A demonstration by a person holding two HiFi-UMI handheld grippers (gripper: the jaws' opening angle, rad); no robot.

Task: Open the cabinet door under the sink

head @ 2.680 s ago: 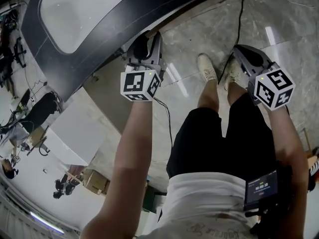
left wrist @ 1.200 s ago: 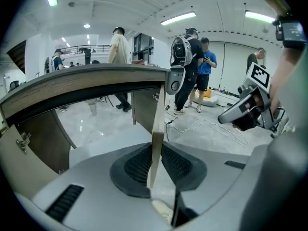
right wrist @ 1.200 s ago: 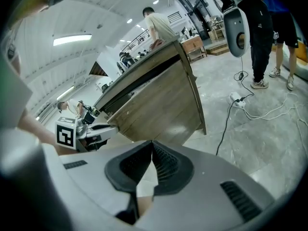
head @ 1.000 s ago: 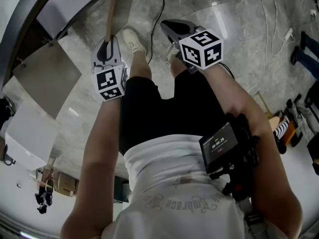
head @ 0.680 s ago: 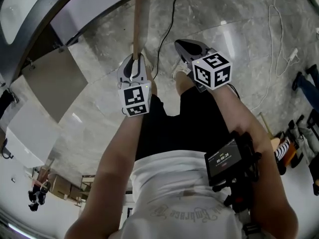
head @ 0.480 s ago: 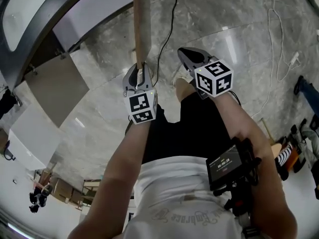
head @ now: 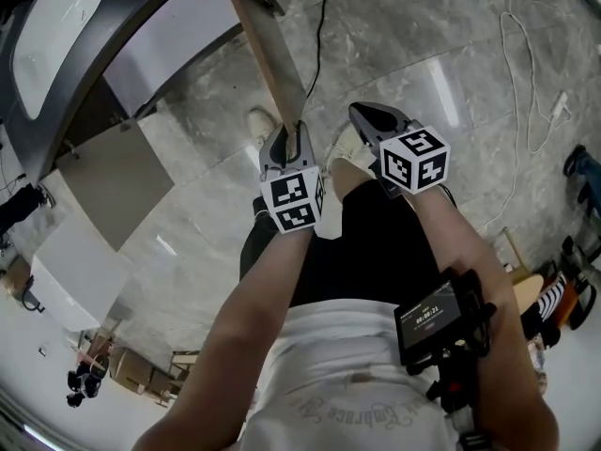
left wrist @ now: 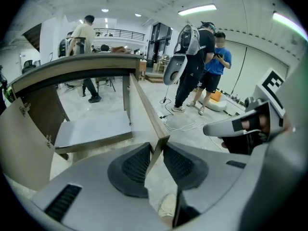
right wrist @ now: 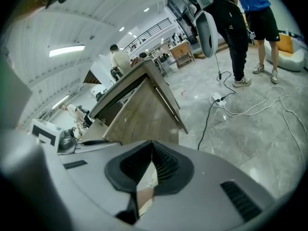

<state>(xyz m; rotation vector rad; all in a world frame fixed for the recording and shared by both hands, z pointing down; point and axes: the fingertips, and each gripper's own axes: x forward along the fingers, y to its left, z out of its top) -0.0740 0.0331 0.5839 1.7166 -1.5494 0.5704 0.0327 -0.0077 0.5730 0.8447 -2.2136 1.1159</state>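
- The cabinet door (head: 268, 54) is seen swung well out from the cabinet under the sink (head: 52, 36), its free edge close to the person's legs.
- If it is let go at this point, the door could drift back toward closing, or be knocked by a knee, since nothing else is seen holding it.
- A snag might be caused by the floor cable (head: 324, 7) that lies near the door's foot.
- The left gripper (head: 289, 132) is set on the door's edge: its jaws are opening, the gap is narrow, and the door's corner is nipped between the tips.
- The right gripper (head: 362, 111) is clenched, tips together, and nothing is held or touched by it.
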